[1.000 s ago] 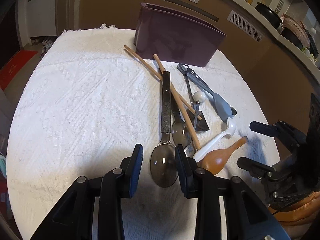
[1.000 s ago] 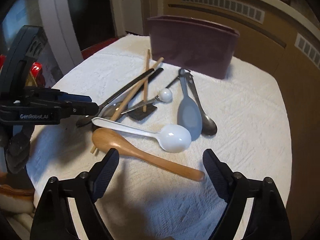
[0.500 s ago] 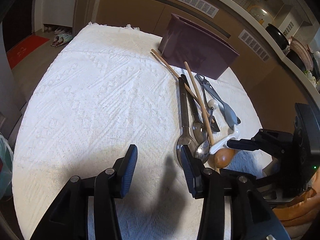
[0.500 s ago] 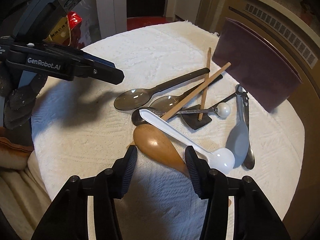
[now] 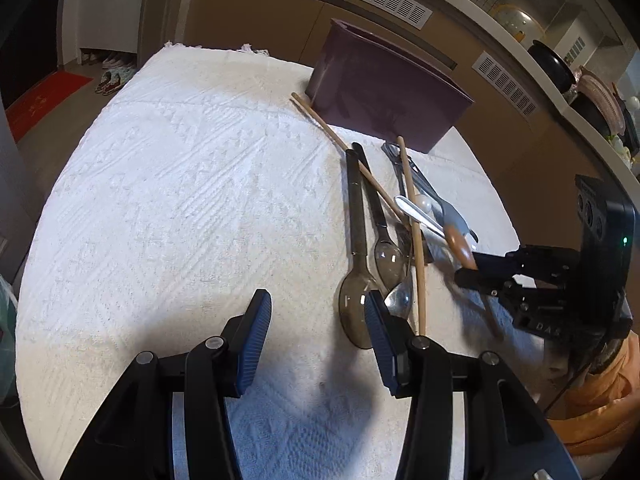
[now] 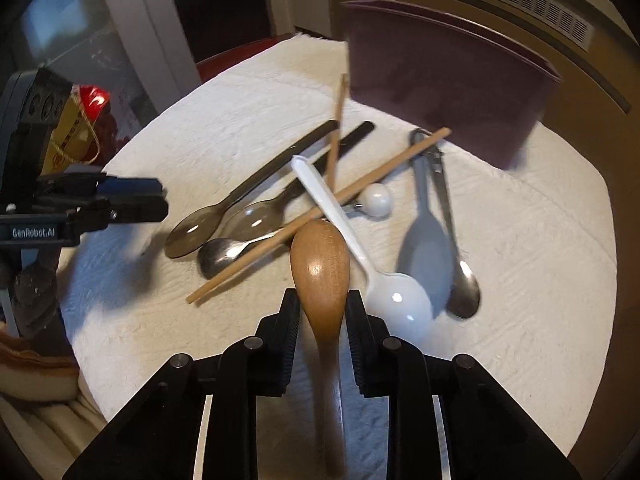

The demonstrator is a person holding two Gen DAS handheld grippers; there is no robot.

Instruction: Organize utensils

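My right gripper (image 6: 323, 304) is shut on the wooden spoon (image 6: 320, 260) at its neck, bowl pointing forward; it also shows in the left wrist view (image 5: 460, 242). Ahead lie a white plastic spoon (image 6: 384, 292), a grey spoon (image 6: 424, 240), two smoky plastic spoons (image 6: 200, 228), a metal spoon (image 6: 216, 256), two wooden chopsticks (image 6: 320, 216) and a white-knobbed tool (image 6: 378, 200). The purple holder (image 6: 444, 76) stands behind them. My left gripper (image 5: 316, 308) is open and empty over the cloth, left of the smoky spoon (image 5: 356, 300).
A white textured cloth (image 5: 180, 200) covers the round table. Brown cabinet fronts (image 5: 280, 12) stand behind the holder. A red-topped bag (image 6: 80, 120) sits beyond the table's left edge in the right wrist view. A shelf with pots (image 5: 552, 68) runs at the right.
My right gripper closed on the wooden spoon and lifted its bowl off the cloth. My left gripper stayed open and shifted slightly left of the smoky spoon.
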